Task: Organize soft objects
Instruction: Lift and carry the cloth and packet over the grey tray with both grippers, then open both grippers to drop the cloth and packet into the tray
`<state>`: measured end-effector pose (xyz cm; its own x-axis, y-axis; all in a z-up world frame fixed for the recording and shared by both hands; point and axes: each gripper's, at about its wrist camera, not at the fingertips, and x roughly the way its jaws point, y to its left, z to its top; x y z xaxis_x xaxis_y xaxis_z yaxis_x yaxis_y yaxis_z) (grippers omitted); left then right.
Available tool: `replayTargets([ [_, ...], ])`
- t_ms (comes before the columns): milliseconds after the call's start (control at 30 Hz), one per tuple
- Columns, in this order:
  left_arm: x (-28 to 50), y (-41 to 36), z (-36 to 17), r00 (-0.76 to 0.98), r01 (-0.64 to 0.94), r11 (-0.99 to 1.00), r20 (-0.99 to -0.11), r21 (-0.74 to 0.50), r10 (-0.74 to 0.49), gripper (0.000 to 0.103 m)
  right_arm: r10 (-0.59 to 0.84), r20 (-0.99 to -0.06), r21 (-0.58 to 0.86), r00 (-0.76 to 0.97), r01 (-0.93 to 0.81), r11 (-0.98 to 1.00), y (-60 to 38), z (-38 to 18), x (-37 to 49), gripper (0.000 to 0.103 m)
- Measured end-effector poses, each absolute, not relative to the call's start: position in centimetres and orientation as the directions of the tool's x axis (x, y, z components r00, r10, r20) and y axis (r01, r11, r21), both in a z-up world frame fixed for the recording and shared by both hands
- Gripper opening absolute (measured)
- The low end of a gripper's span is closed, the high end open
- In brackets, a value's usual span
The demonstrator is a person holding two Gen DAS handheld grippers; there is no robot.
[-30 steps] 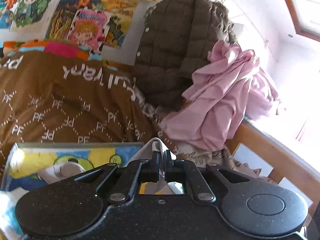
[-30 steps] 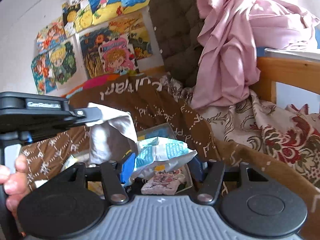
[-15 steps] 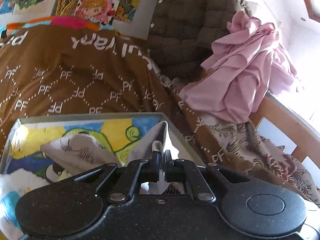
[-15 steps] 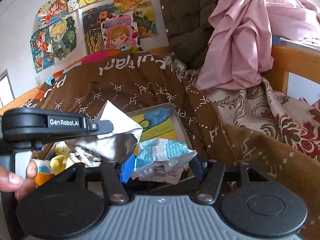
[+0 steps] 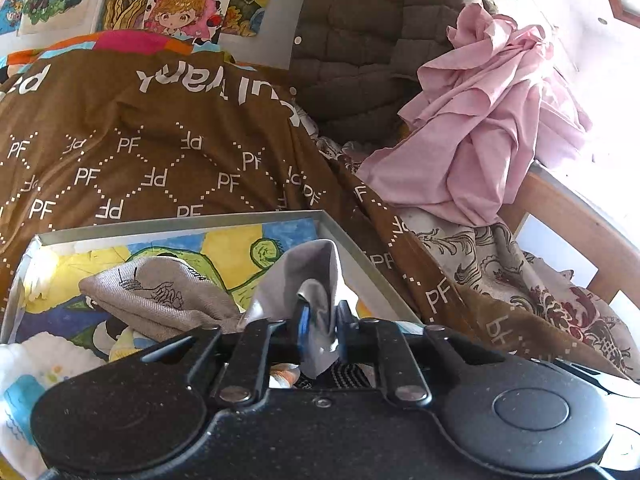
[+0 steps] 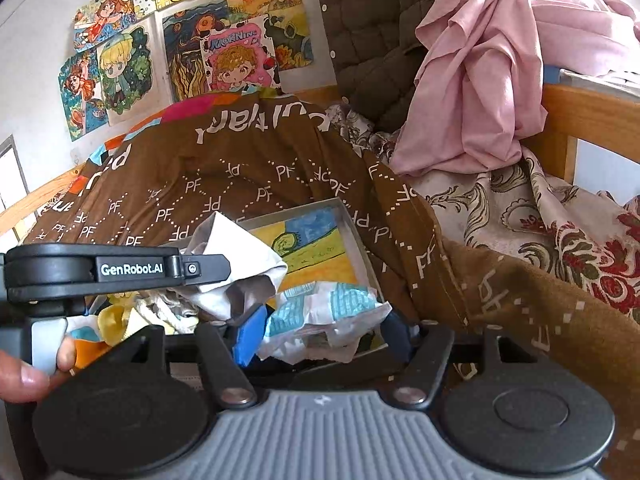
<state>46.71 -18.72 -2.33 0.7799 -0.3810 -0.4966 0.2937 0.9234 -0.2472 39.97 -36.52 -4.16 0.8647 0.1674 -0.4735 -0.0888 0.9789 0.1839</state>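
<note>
Left wrist view: the left tongs (image 5: 318,326) are seen partly parted, with a grey cloth (image 5: 308,280) loosely caught between them at lower centre, just over the shallow box (image 5: 356,256) on the bed. The cloth should be lowered fully inside the rim before it is let go. In the right wrist view, the right tongs (image 6: 324,330) are spread wide around a crumpled blue-and-white cloth (image 6: 332,308) at lower centre, above the box's near edge; whether it is actually gripped cannot be told. A beige patterned cloth (image 5: 160,296) already lies in the box. The brown blanket (image 5: 160,140), pink sheet (image 5: 480,140) and quilted jacket (image 5: 360,40) crowd the upper frame.
</note>
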Motion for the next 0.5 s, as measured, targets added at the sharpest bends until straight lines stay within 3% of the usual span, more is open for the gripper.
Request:
replayTargets([
  [100, 46.6, -19.0, -2.2, 0.784, 0.294, 0.928, -0.498, -0.229, -0.371, 0.019, 0.162, -0.477, 0.176, 0.864, -0.086, 0.981, -36.4, -4.2, 40.0, 0.069],
  [167, 46.5, -19.2, -2.1, 0.787, 0.293, 0.932, -0.499, -0.214, -0.362, 0.030, 0.161, -0.479, 0.173, 0.863, -0.087, 0.981, -36.4, -4.2, 40.1, 0.070],
  [400, 45.3, -19.1, -1.5, 0.810, 0.295, 0.939, -0.475, -0.177, -0.344, 0.048, 0.151, -0.471, 0.159, 0.869, -0.084, 0.984, -36.4, -4.0, 39.9, 0.078],
  [500, 44.6, -18.6, -1.0, 0.824, 0.289, 0.941, -0.454, -0.176, -0.338, 0.062, 0.150, -0.466, 0.155, 0.872, -0.086, 0.984, -36.4, -3.8, 39.7, 0.081],
])
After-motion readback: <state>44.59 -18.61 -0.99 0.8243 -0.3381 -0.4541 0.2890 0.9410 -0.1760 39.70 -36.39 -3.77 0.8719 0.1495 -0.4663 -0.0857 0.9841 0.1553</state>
